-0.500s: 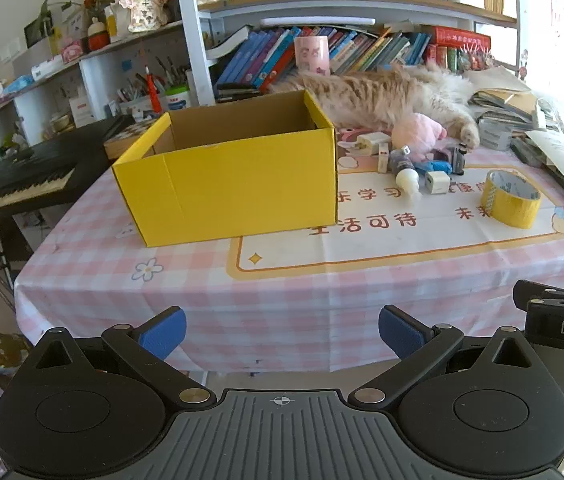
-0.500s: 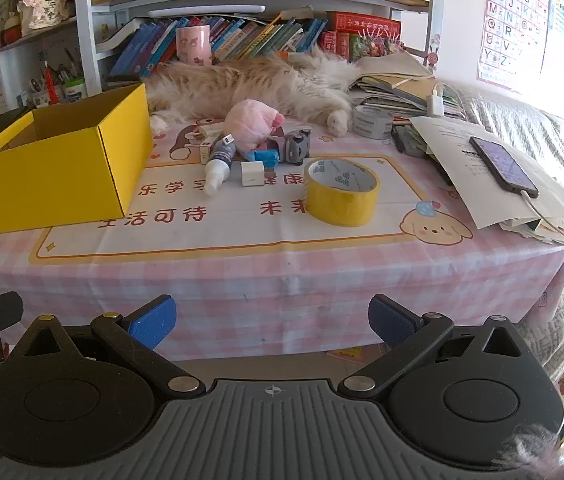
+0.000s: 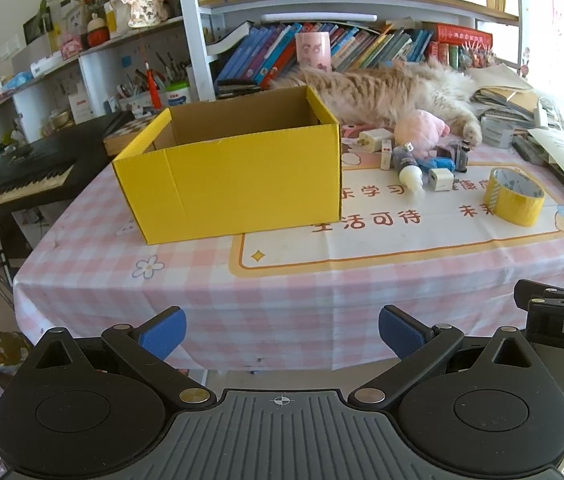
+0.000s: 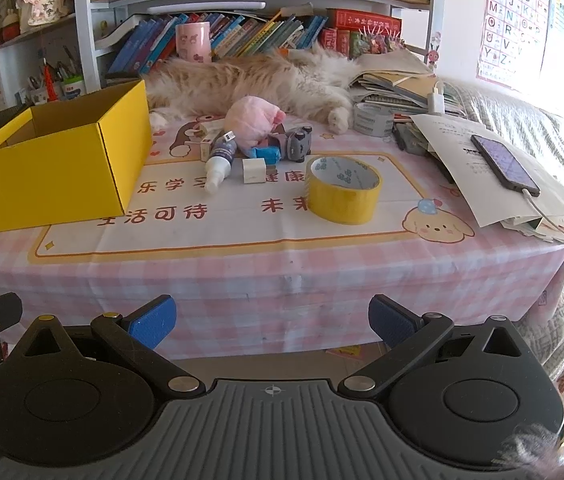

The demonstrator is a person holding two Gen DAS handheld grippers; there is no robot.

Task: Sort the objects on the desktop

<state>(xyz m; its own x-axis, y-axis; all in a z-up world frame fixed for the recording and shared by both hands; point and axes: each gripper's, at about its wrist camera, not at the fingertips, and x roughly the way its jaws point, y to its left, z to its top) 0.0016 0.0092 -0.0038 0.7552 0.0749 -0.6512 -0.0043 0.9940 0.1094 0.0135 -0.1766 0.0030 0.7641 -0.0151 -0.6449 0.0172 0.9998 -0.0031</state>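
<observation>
Nothing sorted yet — yellow box [image 3: 234, 184] looked empty on the worktop [image 4: 242, 280], tape roll [image 4: 343, 190], bottle [image 4: 220, 160] etc. lay loose beside it, left gripper [image 3: 282, 334] & right gripper [image 4: 272, 322] both wide open, holding nothing.

The yellow box [image 3: 234, 184] hides its own floor and the cat's [image 3: 382, 92] head; small items behind the pink plush toy [image 4: 254, 122] stay partly covered.

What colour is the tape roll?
Yellow tape roll, with a pale inner core; the right wrist view shows it best.
</observation>
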